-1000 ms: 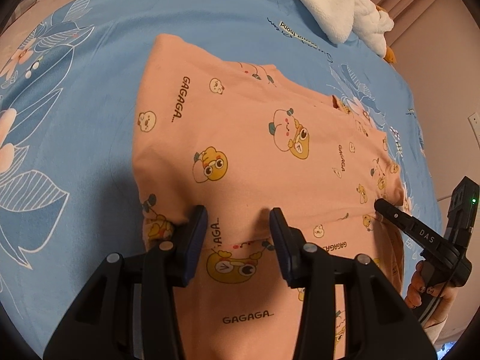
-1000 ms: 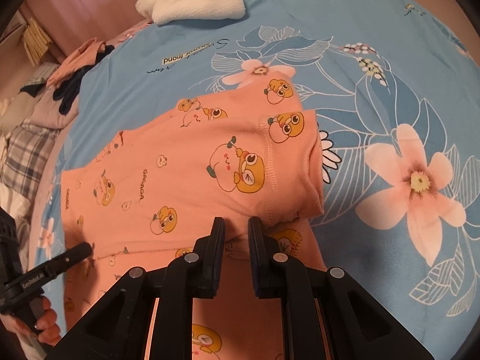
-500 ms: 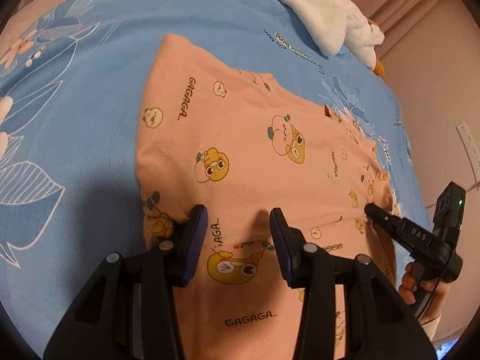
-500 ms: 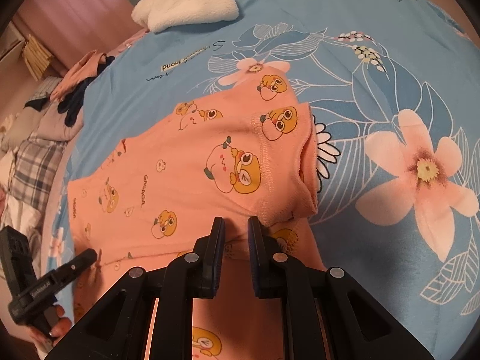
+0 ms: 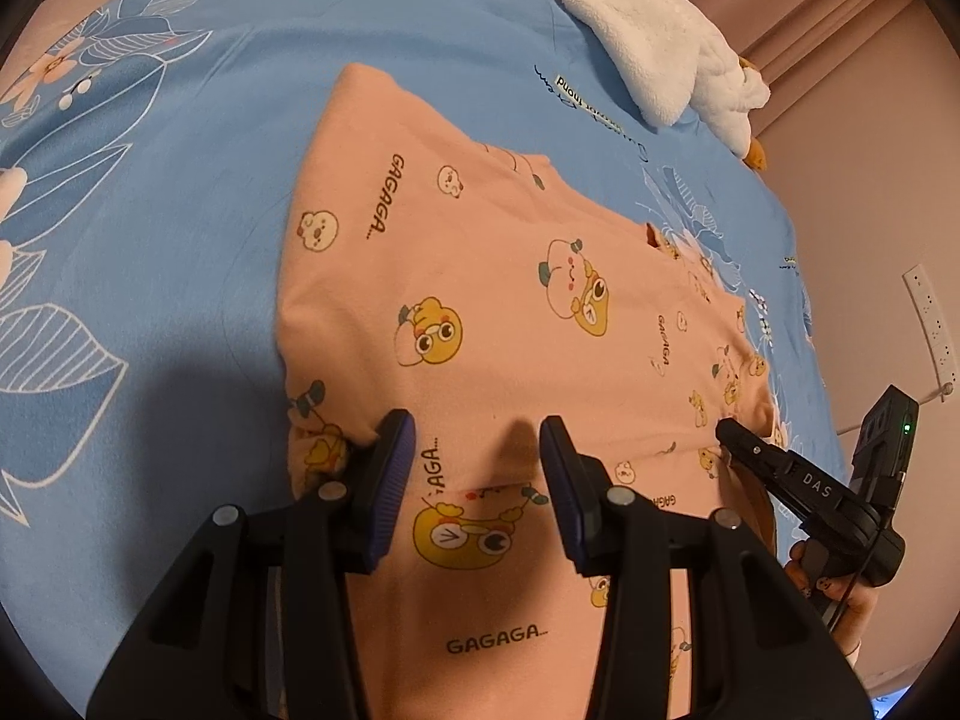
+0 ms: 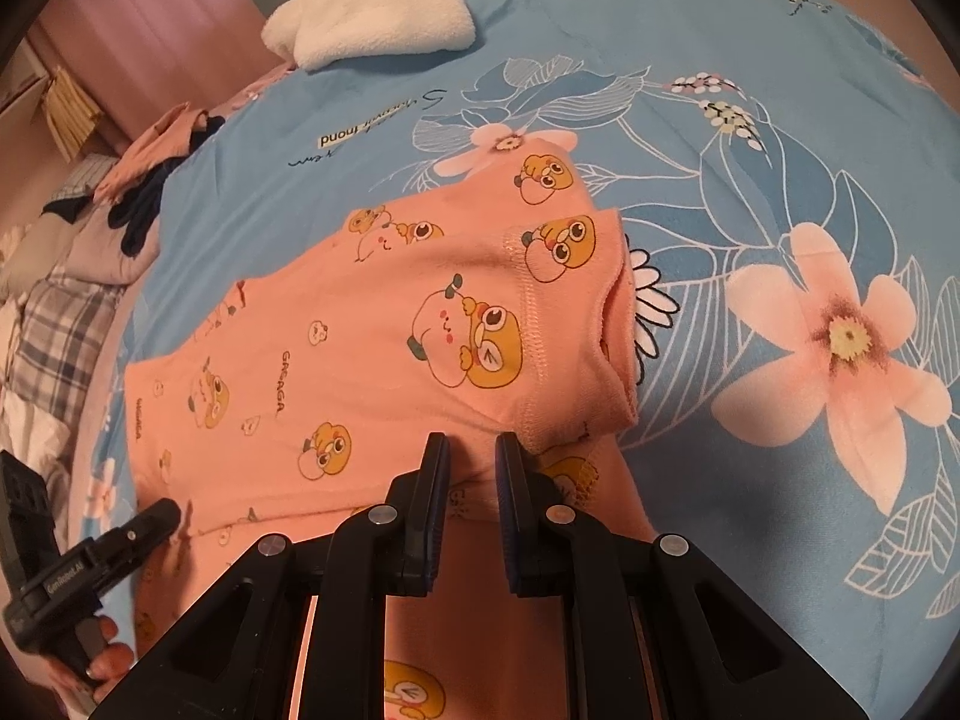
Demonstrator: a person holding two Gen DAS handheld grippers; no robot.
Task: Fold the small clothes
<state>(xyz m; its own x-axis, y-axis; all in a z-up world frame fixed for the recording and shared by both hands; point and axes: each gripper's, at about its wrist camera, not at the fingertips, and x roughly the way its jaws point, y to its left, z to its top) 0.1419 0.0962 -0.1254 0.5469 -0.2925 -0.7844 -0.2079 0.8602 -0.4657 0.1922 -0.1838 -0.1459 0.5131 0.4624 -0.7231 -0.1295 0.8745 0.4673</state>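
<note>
A small peach garment (image 5: 480,276) printed with yellow cartoon ducks and "GAGAGA" lies on the blue flowered bedsheet (image 5: 150,192). A folded flap lies over its near part. My left gripper (image 5: 477,450) hovers over the fold's near edge with its jaws wide apart and nothing between them. My right gripper (image 6: 471,474) sits at the fold edge near the cuffed sleeve end (image 6: 606,330), its jaws a narrow gap apart, with no cloth visibly pinched. Each gripper shows in the other's view: the right one in the left wrist view (image 5: 729,432), the left one in the right wrist view (image 6: 165,513).
A white plush towel (image 5: 648,42) lies at the far edge of the bed, also in the right wrist view (image 6: 372,18). A pile of plaid and dark clothes (image 6: 90,228) lies off the bed's left side. A wall with a power strip (image 5: 930,318) stands to the right.
Both cameras have drawn back slightly, so the garment sits a little farther off. The garment and the jaw openings look unchanged.
</note>
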